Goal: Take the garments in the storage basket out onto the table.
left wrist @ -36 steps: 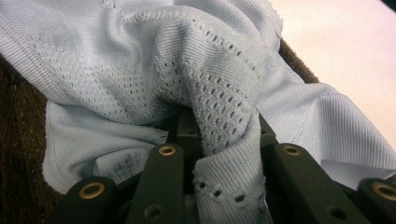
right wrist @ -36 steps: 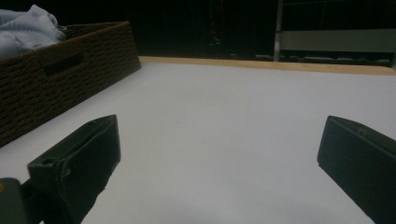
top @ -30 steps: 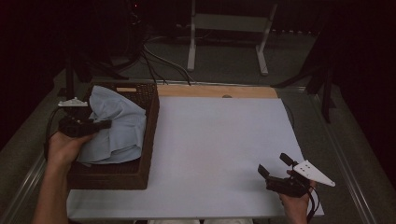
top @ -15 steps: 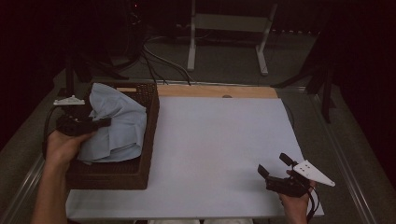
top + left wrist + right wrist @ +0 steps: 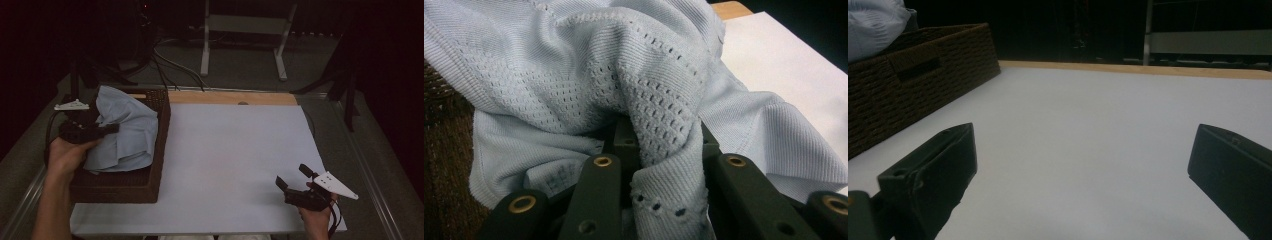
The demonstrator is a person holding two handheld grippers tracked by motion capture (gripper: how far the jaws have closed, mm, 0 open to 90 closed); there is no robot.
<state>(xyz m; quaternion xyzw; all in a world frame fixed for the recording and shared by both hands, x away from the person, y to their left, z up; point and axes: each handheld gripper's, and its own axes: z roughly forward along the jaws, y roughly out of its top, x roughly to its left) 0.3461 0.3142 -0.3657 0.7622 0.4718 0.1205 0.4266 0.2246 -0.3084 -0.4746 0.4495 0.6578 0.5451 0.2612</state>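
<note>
1 blue cloth [image 5: 125, 132] in 1 basket [image 5: 159, 145]; left gripper [image 5: 107, 129] pinches it; right gripper [image 5: 292, 180] spread over white table [image 5: 230, 160]; dark room.

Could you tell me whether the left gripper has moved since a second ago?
Yes. The left gripper, shut on the light blue garment, has lifted toward the far end of the wicker basket.

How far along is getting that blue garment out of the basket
Early. Done: the left hand-held gripper is shut on a fold of the blue garment. In hand: lifting it. Left: most of it lies in the basket; the right hand-held gripper waits open over the white table.
</note>
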